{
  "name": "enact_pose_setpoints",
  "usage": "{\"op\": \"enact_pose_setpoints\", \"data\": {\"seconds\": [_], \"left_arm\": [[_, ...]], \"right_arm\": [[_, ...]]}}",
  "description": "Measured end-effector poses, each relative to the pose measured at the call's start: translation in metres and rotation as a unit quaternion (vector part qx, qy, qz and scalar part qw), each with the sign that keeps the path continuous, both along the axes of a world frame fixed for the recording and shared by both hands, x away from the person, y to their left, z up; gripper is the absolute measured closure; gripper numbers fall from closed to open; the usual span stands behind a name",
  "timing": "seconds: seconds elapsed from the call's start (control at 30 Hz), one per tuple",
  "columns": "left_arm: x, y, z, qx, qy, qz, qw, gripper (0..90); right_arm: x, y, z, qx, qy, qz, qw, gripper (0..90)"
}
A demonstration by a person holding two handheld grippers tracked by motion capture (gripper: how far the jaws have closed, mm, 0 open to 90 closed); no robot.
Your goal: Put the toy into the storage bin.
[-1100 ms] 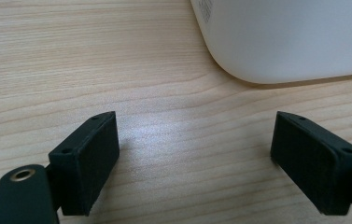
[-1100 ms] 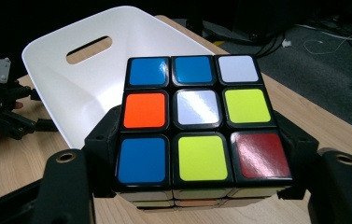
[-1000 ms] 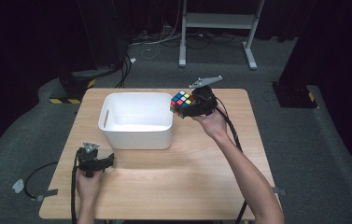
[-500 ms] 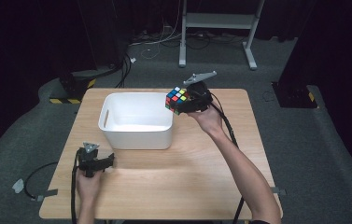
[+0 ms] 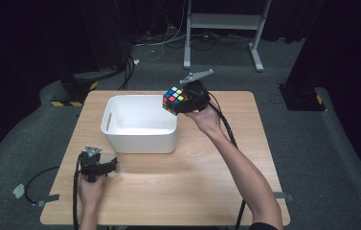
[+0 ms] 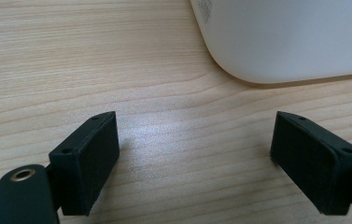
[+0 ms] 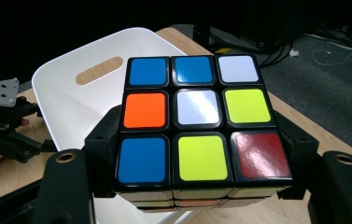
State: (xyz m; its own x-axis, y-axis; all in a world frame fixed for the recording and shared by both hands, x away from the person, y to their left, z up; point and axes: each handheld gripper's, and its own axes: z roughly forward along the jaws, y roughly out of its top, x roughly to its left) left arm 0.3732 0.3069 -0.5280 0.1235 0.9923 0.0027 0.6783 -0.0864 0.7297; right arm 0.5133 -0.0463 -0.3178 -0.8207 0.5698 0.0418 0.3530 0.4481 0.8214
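A scrambled Rubik's cube [image 5: 173,99] hangs in the air over the right rim of the white plastic bin [image 5: 140,123]. My right gripper [image 5: 184,102] is shut on it, one jaw pressed against each side. In the right gripper view the cube [image 7: 197,123] shows blue, orange, white, yellow and red stickers, with the bin [image 7: 78,91] just beyond it. My left gripper [image 5: 102,167] rests low over the wooden table [image 5: 207,172] near the bin's front left corner. In the left gripper view its jaws stand wide apart above bare wood, with nothing between them, and the bin's rounded corner [image 6: 285,37] lies ahead.
The bin looks empty inside and has a slot handle [image 5: 108,121] on its left wall. Cables trail from both grippers off the table's front edge. Beyond the table are dark floor, a metal stand [image 5: 226,28] and loose cables.
My right gripper has carried the cube leftward and a little up, from beside the bin's right rim to over it. The left gripper has stayed put.
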Motion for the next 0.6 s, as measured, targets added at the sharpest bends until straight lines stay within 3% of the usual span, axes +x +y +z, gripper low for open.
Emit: {"op": "enact_pose_setpoints", "data": {"seconds": [0.6], "left_arm": [[0.000,0.000,0.000,0.000,0.000,0.000,1.0000,15.6]], "right_arm": [[0.008,0.026,0.003,0.003,0.007,0.012,0.9999,33.6]]}}
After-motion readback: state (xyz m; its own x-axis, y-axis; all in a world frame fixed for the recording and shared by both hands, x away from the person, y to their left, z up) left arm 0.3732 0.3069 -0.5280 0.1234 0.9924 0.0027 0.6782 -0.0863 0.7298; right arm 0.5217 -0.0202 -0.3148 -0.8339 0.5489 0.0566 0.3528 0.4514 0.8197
